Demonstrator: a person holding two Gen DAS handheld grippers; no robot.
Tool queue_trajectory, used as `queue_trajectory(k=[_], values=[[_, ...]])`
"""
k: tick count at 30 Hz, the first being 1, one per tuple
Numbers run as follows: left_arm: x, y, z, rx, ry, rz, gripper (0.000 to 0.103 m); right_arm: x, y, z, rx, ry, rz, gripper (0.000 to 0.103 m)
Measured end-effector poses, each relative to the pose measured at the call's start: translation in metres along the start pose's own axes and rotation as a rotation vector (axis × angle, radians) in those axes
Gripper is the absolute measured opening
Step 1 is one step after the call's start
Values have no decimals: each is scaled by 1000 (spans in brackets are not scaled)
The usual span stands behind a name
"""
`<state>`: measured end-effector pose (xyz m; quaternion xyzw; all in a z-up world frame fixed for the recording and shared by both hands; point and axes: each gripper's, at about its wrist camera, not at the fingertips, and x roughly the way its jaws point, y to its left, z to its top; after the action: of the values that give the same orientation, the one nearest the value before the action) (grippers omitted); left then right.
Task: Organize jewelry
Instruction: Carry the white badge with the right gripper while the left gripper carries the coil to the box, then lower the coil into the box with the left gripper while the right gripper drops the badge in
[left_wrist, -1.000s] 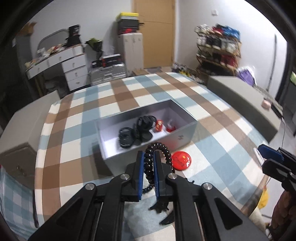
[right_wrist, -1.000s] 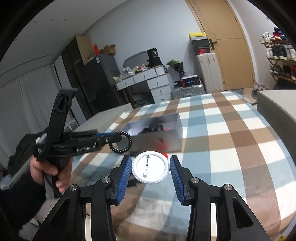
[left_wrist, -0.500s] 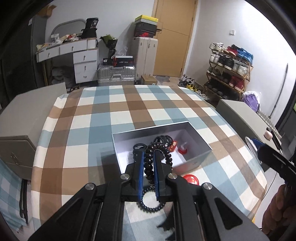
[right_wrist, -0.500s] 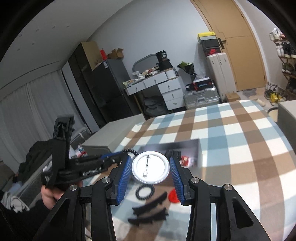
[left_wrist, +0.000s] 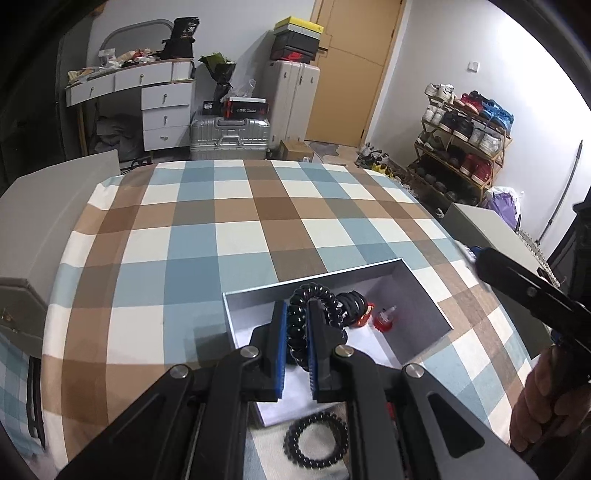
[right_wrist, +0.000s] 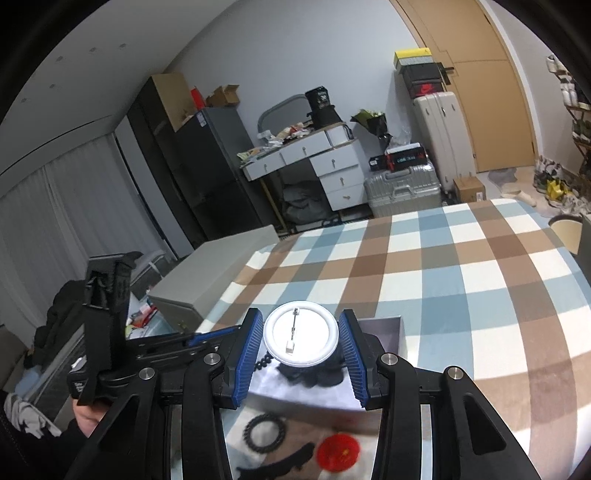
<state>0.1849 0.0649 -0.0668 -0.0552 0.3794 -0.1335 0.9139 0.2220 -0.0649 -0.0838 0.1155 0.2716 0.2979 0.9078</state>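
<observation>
My left gripper (left_wrist: 296, 314) is shut on a black spiral hair tie (left_wrist: 308, 291) and hangs over the open grey box (left_wrist: 258, 297). Inside the box lie more black hair ties (left_wrist: 352, 301) and small red pieces (left_wrist: 384, 319). My right gripper (right_wrist: 301, 343) is shut on a round white pin badge (right_wrist: 306, 332), held back side up over the same box (right_wrist: 386, 334). In the left wrist view the right gripper (left_wrist: 476, 256) reaches in from the right. In front of the box lie a second spiral hair tie (right_wrist: 265, 432), a red badge (right_wrist: 339, 452) and a black hair clip (right_wrist: 284, 463).
A checked blue, brown and white cloth (left_wrist: 221, 240) covers the table. Grey cabinets stand at its left (left_wrist: 37, 221) and right (left_wrist: 480, 229) sides. A person's hand (left_wrist: 543, 406) grips the right tool. Drawers, suitcases and a shoe rack line the far walls.
Both grippers have moved forward over the table. The left one now carries its hair tie above the box's inside. The right one has brought the white badge from in front of the box to over it.
</observation>
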Motion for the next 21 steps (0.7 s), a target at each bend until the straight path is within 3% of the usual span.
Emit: queue_trajectory(k=[15,21], values=[[18,7,2,5,42,-34,5,42,-24,-9,13,84,-56,42],[20,10,3,2,47,-49,5,45,-26,-9,9,79,-83,42]])
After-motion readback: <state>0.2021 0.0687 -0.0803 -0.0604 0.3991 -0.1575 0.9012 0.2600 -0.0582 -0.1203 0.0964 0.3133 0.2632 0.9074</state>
